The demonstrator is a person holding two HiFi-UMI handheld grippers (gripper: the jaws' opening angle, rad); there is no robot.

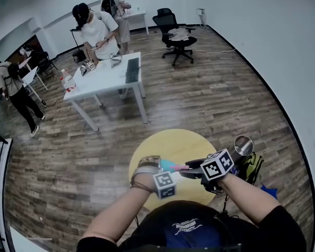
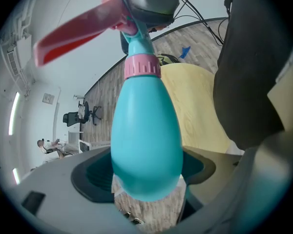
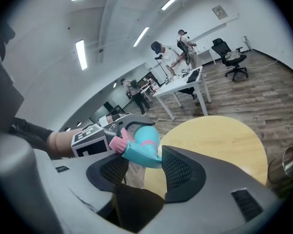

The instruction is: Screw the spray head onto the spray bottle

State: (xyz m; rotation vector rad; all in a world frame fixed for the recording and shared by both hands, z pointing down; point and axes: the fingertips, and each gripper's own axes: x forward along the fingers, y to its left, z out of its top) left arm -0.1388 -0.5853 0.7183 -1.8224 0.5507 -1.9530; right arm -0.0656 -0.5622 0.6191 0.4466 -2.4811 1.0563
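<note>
My left gripper point(image 2: 146, 173) is shut on the belly of a teal spray bottle point(image 2: 146, 130), which points away from it. A pink collar point(image 2: 142, 67) rings the bottle's neck and joins it to the teal spray head point(image 3: 139, 153), which has a pink trigger point(image 2: 73, 38) and a pink nozzle point(image 3: 118, 144). My right gripper point(image 3: 145, 167) is shut on that head from the opposite side. In the head view both grippers, left point(image 1: 153, 168) and right point(image 1: 193, 172), hold the bottle point(image 1: 168, 166) level above the round yellow table point(image 1: 173, 140), close to my body.
A steel cup point(image 1: 243, 145) stands at the yellow table's right edge, with a green and black bag point(image 1: 252, 168) on the floor beside it. Farther off are a white table point(image 1: 107, 77) with people standing around it and a black office chair point(image 1: 176, 35).
</note>
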